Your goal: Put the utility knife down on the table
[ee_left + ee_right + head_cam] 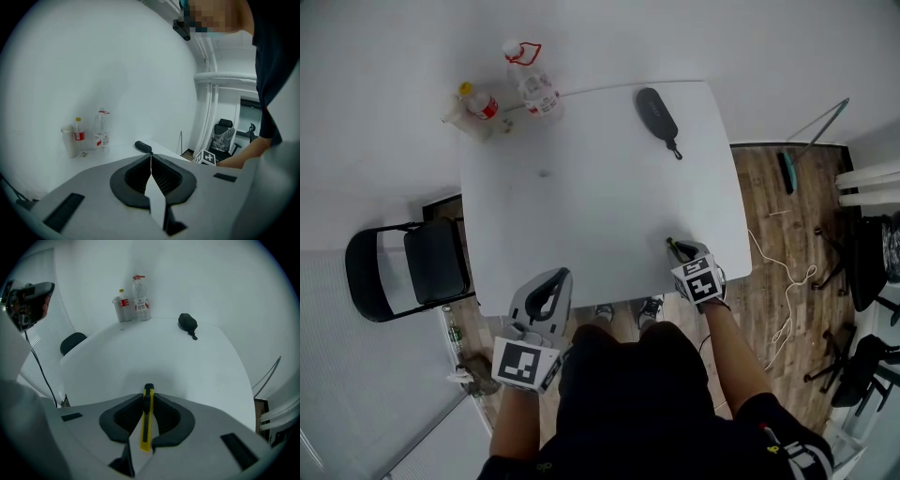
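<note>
The utility knife [146, 420] is yellow with a black slider. It stands edge-up between the jaws of my right gripper [148, 398], which is shut on it. Its black tip pokes out past the fingertips over the white table [154, 357]. From the head view the knife [673, 247] and right gripper [679, 253] are at the table's near right edge [712, 281]. I cannot tell whether the knife touches the tabletop. My left gripper [555, 279] is at the near left edge, and its jaws [151, 158] are shut with nothing between them.
A black oval pouch [657, 113] lies at the far right of the table. Two plastic bottles [532, 82] and a white cup [456, 112] stand at the far left corner. A black folding chair [403, 267] stands on the left. Cables [787, 291] and office chairs [872, 262] crowd the floor on the right.
</note>
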### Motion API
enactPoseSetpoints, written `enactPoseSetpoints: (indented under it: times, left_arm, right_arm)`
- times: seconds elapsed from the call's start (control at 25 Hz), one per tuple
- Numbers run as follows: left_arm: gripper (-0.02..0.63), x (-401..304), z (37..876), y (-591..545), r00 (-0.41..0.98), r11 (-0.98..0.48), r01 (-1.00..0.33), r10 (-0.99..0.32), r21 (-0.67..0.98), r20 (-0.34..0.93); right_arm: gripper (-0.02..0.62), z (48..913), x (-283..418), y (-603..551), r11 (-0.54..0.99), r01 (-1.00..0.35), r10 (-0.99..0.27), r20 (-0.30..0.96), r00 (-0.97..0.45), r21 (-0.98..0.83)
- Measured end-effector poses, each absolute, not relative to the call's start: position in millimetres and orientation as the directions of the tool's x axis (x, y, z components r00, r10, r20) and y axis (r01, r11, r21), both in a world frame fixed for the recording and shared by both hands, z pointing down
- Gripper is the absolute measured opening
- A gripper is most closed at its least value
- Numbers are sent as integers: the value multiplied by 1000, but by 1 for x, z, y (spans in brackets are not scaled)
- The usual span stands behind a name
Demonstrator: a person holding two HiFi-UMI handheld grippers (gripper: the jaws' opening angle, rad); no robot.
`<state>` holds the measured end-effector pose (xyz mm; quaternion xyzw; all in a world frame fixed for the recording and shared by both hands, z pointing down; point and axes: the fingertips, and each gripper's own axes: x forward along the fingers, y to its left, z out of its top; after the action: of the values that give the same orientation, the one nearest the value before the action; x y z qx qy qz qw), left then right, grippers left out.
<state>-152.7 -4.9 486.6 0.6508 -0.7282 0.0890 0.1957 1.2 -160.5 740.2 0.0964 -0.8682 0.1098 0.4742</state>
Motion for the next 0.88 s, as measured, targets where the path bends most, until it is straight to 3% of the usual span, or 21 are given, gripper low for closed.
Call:
enactPoseSetpoints:
  times: [0.28,0.48,0.64,0.88]
  left_arm:
    - [23,-161,480,-2,-98,147,-984,-916,100,389]
    - [23,-157,452,-12,-80,109,-991,-941,71,330]
    - [23,-149,427,-26,-64,81,-995,-960,50,272]
    - [23,-124,389,-47,-11,15,-1000,-981,19,196]
  right_arm:
    - [124,708,-4,-164,961,-262,-92,796,-598,-86]
    - [39,590,-17,-174,962,-271,-207,574,-792,-26]
    - [23,500,-11,-165,966,-238,-258,409,-876,100]
    - [21,405,22,-160,947,-318,-321,193,-927,46]
